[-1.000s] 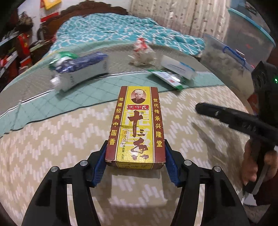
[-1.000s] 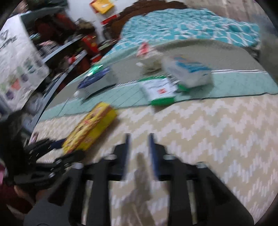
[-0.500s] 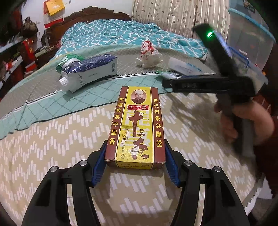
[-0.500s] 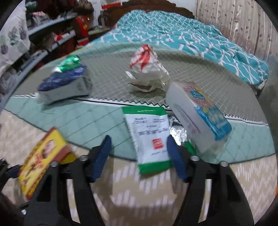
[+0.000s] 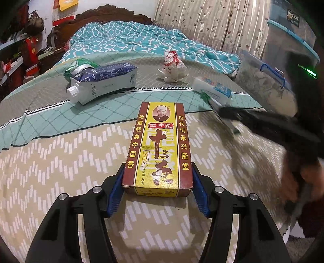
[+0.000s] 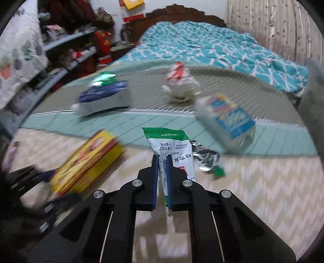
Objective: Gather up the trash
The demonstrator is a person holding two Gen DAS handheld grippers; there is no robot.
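Two tongs (image 6: 162,159), each around trash.

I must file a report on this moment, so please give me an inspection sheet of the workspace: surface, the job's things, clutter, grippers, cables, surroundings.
Surface: bed cover, beige zigzag part near, green quilted part behind.
Job's things: yellow box; green and white packet; milk carton on its side; crumpled wrapper; tissue pack; foil scrap.
Clutter: nothing seen.
Grippers: left gripper clamps the yellow box by its sides; right gripper has just been closing and now pinches the packet, lifted off the cover.
Cables: nothing seen.
Surroundings: teal blanket, wooden headboard, curtain, plastic storage boxes, shelves.
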